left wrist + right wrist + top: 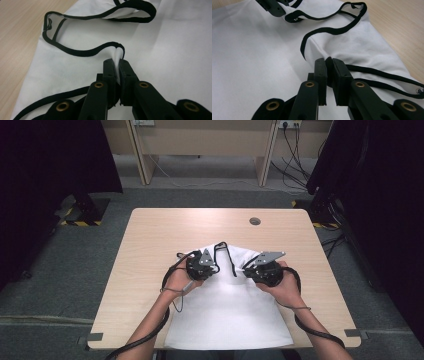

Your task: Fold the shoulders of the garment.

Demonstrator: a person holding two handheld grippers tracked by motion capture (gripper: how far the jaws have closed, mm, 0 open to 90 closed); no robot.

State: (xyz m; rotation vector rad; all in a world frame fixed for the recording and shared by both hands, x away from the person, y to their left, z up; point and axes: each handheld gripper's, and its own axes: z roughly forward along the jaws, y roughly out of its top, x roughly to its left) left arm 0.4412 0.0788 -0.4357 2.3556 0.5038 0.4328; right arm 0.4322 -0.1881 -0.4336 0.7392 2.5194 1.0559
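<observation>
The left tool (116, 65) and right tool (329, 65) are each seen clamped on the black-trimmed far edge of the white cloth bag (227, 312), spread lengthwise on the pale wooden counter (150, 227), one pinch at either side of its opening.

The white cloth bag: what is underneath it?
The white cloth bag lies flat on the wooden table. Bare wood shows around it; the tabletop beneath it is covered.
</observation>
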